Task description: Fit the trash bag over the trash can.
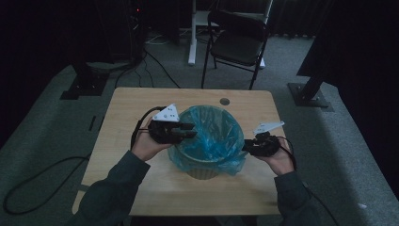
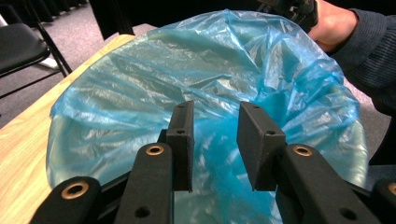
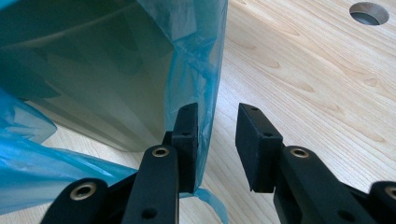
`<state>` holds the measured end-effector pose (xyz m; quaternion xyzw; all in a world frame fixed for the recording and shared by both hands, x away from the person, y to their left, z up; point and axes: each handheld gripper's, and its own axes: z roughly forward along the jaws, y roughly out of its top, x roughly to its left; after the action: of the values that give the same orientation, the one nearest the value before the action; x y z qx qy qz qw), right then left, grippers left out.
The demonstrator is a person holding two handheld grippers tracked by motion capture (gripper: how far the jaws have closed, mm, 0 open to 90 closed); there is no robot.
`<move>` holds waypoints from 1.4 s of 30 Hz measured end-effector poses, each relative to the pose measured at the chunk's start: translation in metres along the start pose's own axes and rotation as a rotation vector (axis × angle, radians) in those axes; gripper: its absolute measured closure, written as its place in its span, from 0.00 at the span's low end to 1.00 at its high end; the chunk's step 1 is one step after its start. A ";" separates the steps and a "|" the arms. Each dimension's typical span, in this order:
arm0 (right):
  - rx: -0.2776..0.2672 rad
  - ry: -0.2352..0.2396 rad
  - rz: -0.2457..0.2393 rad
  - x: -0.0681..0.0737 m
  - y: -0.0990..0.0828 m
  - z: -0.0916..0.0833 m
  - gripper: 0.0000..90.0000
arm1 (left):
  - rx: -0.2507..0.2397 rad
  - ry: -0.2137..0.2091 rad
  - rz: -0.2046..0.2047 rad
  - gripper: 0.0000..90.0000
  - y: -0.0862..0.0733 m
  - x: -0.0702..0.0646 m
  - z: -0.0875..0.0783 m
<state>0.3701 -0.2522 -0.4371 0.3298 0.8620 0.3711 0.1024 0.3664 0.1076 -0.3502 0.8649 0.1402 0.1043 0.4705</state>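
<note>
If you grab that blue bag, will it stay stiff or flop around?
The blue bag probably flops: it is thin, see-through and wrinkled. Its loose edge hangs over the bin, so it likely weighs little. A tug might slide it off the rim.

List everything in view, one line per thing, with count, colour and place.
Table: one, light wood, centre of the high view, with a round hole near its far edge.
Bin: one, pale grey-beige, on the middle of the table.
Bag: one, translucent blue plastic, lining the bin and folded over its rim.
Folding chair: one, black, on the carpet beyond the table.
Cables: several, black, on the grey carpet to the left and behind.
Stand bases: two, dark, on the floor left and right of the table.
Left gripper: one, black with a grey plate, jaws apart over the bag's left rim.
Right gripper: one, black with a grey plate, jaws apart at the bag's right side.
</note>
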 end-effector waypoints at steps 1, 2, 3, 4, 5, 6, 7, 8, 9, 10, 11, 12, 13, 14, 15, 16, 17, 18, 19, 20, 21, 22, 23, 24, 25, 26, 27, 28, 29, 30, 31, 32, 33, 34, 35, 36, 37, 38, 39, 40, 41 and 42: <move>0.000 0.000 0.001 0.000 -0.001 0.000 0.77 | 0.008 0.003 0.008 0.75 0.003 0.001 0.002; 0.001 0.001 0.000 0.000 -0.001 0.000 0.77 | 0.016 0.004 0.016 0.75 0.004 0.002 0.003; 0.001 0.002 0.000 0.000 -0.001 0.000 0.77 | 0.019 0.001 0.020 0.75 0.006 0.003 0.004; 0.001 0.002 0.000 0.000 0.000 0.001 0.77 | 0.027 0.000 0.021 0.75 0.009 0.004 0.005; 0.001 0.002 0.000 0.000 0.000 0.001 0.77 | 0.027 0.000 0.021 0.75 0.009 0.004 0.005; 0.001 0.004 -0.001 0.000 0.000 0.001 0.77 | 0.043 -0.005 0.036 0.75 0.014 0.005 0.009; 0.005 0.008 -0.005 0.000 0.001 0.002 0.77 | 0.042 -0.008 0.042 0.75 0.016 0.006 0.010; 0.007 0.010 -0.005 0.000 0.001 0.003 0.77 | 0.046 -0.012 0.046 0.75 0.018 0.007 0.012; 0.007 0.012 -0.008 0.000 0.001 0.004 0.77 | 0.049 -0.013 0.048 0.75 0.020 0.008 0.014; 0.011 0.014 -0.007 0.001 0.001 0.004 0.77 | 0.057 -0.019 0.053 0.75 0.022 0.008 0.016; 0.013 0.015 -0.008 0.001 0.001 0.004 0.77 | 0.064 -0.021 0.058 0.75 0.024 0.009 0.018; 0.013 0.015 -0.008 0.001 0.001 0.004 0.77 | 0.064 -0.021 0.058 0.75 0.024 0.009 0.018; 0.013 0.015 -0.008 0.000 0.001 0.005 0.77 | 0.071 -0.037 0.063 0.75 0.026 0.011 0.022; 0.013 0.016 -0.009 0.000 0.001 0.005 0.77 | 0.080 -0.057 0.068 0.75 0.029 0.012 0.026; 0.013 0.016 -0.009 0.000 0.001 0.005 0.77 | 0.086 -0.059 0.073 0.75 0.030 0.012 0.028; 0.013 0.016 -0.009 0.000 0.001 0.005 0.77 | 0.086 -0.059 0.073 0.75 0.030 0.012 0.028; 0.013 0.016 -0.009 0.000 0.001 0.005 0.77 | 0.093 -0.064 0.078 0.75 0.032 0.012 0.032; 0.013 0.016 -0.009 0.000 0.001 0.005 0.77 | 0.093 -0.064 0.078 0.75 0.032 0.012 0.032; 0.010 0.015 -0.009 -0.001 0.000 0.004 0.77 | 0.109 -0.071 0.096 0.75 0.038 0.010 0.038; 0.009 0.015 -0.011 -0.001 -0.001 0.004 0.77 | 0.110 -0.077 0.098 0.75 0.040 0.009 0.041; 0.011 0.015 -0.007 -0.001 -0.001 0.004 0.77 | 0.110 -0.077 0.098 0.75 0.040 0.009 0.041; 0.011 0.016 -0.007 -0.001 -0.001 0.004 0.77 | 0.127 -0.088 0.110 0.75 0.043 0.008 0.046; 0.011 0.016 -0.007 -0.001 -0.001 0.004 0.77 | 0.127 -0.088 0.110 0.75 0.043 0.008 0.046; 0.012 0.015 -0.006 -0.001 -0.002 0.004 0.77 | 0.155 -0.094 0.117 0.75 0.045 0.007 0.052; 0.013 0.015 -0.006 -0.001 -0.002 0.004 0.77 | 0.166 -0.092 0.125 0.75 0.046 0.007 0.055; 0.013 0.015 -0.006 -0.001 -0.002 0.004 0.77 | 0.181 -0.099 0.129 0.75 0.047 0.006 0.060; 0.012 0.015 -0.006 -0.001 -0.002 0.004 0.77 | 0.197 -0.102 0.134 0.75 0.048 0.006 0.063; 0.011 0.015 -0.007 -0.001 -0.001 0.004 0.77 | 0.213 -0.099 0.142 0.75 0.048 0.005 0.067; 0.011 0.015 -0.007 -0.001 -0.001 0.004 0.77 | 0.213 -0.099 0.142 0.75 0.048 0.005 0.067; 0.010 0.015 -0.007 -0.001 -0.001 0.004 0.77 | 0.213 -0.099 0.142 0.75 0.048 0.005 0.067; 0.009 0.016 -0.006 -0.001 -0.002 0.003 0.77 | 0.266 -0.099 0.154 0.75 0.049 0.004 0.076; 0.009 0.016 -0.006 -0.001 -0.002 0.003 0.77 | 0.317 -0.073 0.181 0.75 0.050 0.003 0.081; 0.009 0.016 -0.006 -0.001 -0.002 0.003 0.77 | 0.317 -0.073 0.181 0.75 0.050 0.003 0.081; 0.009 0.016 -0.008 -0.001 -0.002 0.003 0.77 | 0.337 -0.068 0.188 0.75 0.050 0.002 0.084; 0.008 0.016 -0.007 -0.001 -0.002 0.003 0.77 | 0.348 -0.063 0.195 0.75 0.050 0.002 0.085; 0.008 0.016 -0.007 -0.001 -0.002 0.003 0.77 | 0.359 -0.056 0.198 0.75 0.049 0.002 0.086; 0.007 0.016 -0.007 -0.001 -0.002 0.003 0.77 | 0.376 -0.046 0.205 0.75 0.049 0.003 0.087; 0.007 0.016 -0.006 -0.001 -0.002 0.003 0.77 | 0.388 -0.035 0.211 0.75 0.049 0.003 0.089; 0.008 0.016 -0.007 -0.001 -0.002 0.003 0.77 | 0.398 -0.027 0.215 0.74 0.049 0.003 0.090; 0.008 0.017 -0.007 -0.001 -0.002 0.003 0.77 | 0.404 -0.023 0.215 0.74 0.049 0.004 0.091; 0.008 0.016 -0.007 -0.001 -0.002 0.003 0.77 | 0.410 -0.022 0.217 0.74 0.049 0.004 0.091; 0.008 0.016 -0.007 -0.001 -0.002 0.003 0.77 | 0.410 -0.022 0.217 0.74 0.049 0.004 0.091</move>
<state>0.3710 -0.2516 -0.4404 0.3242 0.8653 0.3702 0.0954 0.4062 0.0121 -0.3576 0.9534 0.0595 0.1144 0.2726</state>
